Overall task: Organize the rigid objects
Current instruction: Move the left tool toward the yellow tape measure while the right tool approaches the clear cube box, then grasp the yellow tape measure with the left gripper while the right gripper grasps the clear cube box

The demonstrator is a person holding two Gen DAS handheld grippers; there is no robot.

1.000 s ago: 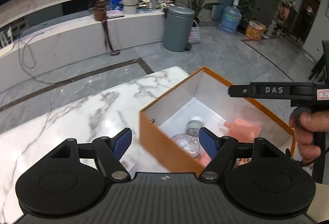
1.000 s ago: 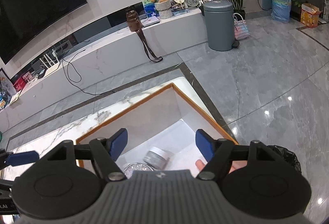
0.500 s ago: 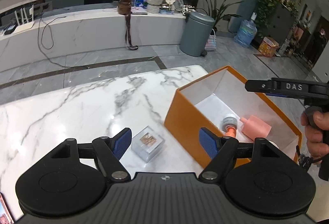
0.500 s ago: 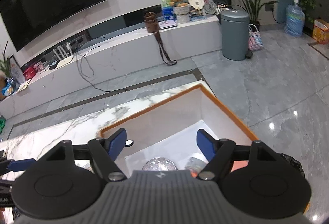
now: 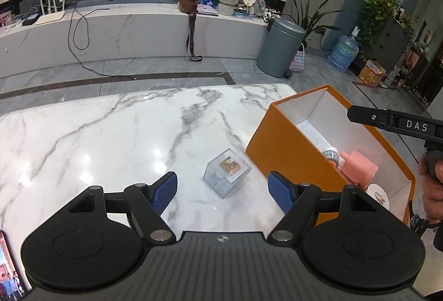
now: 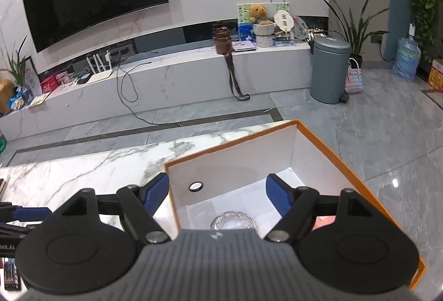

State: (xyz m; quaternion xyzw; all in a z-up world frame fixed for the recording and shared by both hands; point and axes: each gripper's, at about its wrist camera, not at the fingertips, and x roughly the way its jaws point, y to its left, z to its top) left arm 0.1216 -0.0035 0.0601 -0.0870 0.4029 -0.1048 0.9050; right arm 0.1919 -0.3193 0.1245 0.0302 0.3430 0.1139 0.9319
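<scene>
A small clear cube (image 5: pixel 226 176) with a gold inlay lies on the white marble table (image 5: pixel 110 135), just left of an orange box (image 5: pixel 290 151). My left gripper (image 5: pixel 222 190) is open and empty, hovering above the cube. The box holds a pink block (image 5: pixel 360 166), a small jar (image 5: pixel 331 155) and a round disc (image 5: pixel 379 194). In the right wrist view the box (image 6: pixel 313 137) holds a clear dome-shaped object (image 6: pixel 232 220). My right gripper (image 6: pixel 217 194) is open and empty above the box's left wall. The right gripper's arm (image 5: pixel 396 122) shows over the box.
A photo (image 5: pixel 8 270) lies at the table's near left edge. Beyond the table are grey floor, a grey bin (image 5: pixel 279 47) and a long white TV bench (image 5: pixel 110 32) with cables and ornaments.
My left gripper has drawn back out of the box and swung left, so the clear cube now lies between its fingers. My right gripper has risen and tilted up over the box.
</scene>
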